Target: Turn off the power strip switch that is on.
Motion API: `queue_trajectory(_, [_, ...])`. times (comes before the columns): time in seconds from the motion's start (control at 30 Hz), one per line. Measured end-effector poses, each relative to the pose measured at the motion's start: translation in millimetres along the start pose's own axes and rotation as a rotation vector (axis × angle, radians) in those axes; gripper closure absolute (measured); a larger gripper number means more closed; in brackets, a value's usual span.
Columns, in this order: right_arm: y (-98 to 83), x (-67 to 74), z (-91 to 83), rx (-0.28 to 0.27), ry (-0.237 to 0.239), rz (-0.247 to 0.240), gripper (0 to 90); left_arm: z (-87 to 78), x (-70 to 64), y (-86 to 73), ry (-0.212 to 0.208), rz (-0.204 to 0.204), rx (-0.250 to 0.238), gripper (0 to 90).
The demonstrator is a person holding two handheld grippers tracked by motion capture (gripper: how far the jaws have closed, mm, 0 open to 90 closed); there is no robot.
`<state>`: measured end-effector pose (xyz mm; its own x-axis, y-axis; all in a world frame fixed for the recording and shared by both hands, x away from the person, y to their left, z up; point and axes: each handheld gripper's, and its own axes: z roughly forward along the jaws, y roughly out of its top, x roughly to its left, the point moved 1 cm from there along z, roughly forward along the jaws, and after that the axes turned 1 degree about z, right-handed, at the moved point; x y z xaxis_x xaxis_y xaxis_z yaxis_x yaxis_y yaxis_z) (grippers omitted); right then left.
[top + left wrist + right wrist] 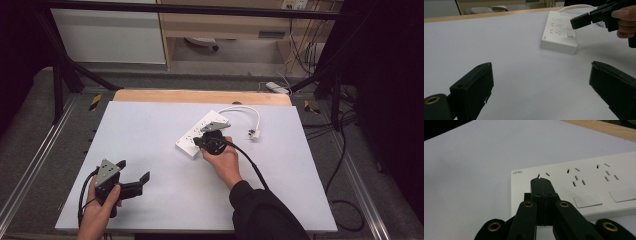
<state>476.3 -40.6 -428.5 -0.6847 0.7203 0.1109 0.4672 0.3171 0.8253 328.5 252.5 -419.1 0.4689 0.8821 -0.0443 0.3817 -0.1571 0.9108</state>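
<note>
Now closed right tool (pixel 541 181) over power strip (pixel 584 185)

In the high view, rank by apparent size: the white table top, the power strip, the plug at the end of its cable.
1. White table top
2. Power strip, partly hidden by the right hand-held gripper
3. Plug, clearly smallest

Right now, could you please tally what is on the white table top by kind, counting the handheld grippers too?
White power strip: 1
White cable with plug: 1
Black grippers: 2, the left gripper open, the right gripper shut above the strip
Total: 4
</note>
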Motion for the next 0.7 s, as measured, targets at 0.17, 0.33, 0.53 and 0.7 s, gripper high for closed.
queue_trajectory(0.17, [-4.7, -3.6, 4.2, 0.017, -0.006, 0.006, 90.0, 0.0, 0.4, -0.2, 0.0, 0.0, 0.002, 5.5])
queue_trajectory(0.33, [-8.1, -5.2, 6.4, 0.022, -0.006, 0.012, 90.0, 0.0, 0.3, -0.2, -0.001, 0.002, 0.004, 5.5])
queue_trajectory(0.53, [-10.0, -3.4, 8.6, 0.022, 0.0, 0.02, 90.0, 0.1, 0.3, -0.1, -0.001, 0.004, 0.003, 5.5])
queue_trajectory(0.7, [-9.9, -3.7, 9.3, 0.021, -0.002, 0.02, 90.0, 0.1, 0.4, -0.2, -0.001, 0.003, 0.003, 5.5])
